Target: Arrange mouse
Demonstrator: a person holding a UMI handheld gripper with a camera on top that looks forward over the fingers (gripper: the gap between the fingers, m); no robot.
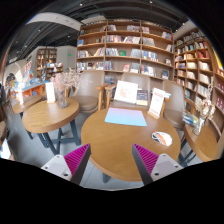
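1. A small white-and-orange rounded mouse (161,138) sits near the right rim of the round, smooth wooden table (110,150), centre-right of frame.
2. A flat pale-blue rectangular mat (126,117) lies mid-table; bare wood surrounds it.
3. The gripper (112,160) is released, its magenta pads (78,158) wide apart and holding nothing.

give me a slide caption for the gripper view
Open gripper above round wooden table with blue mat, bookshelves behind.
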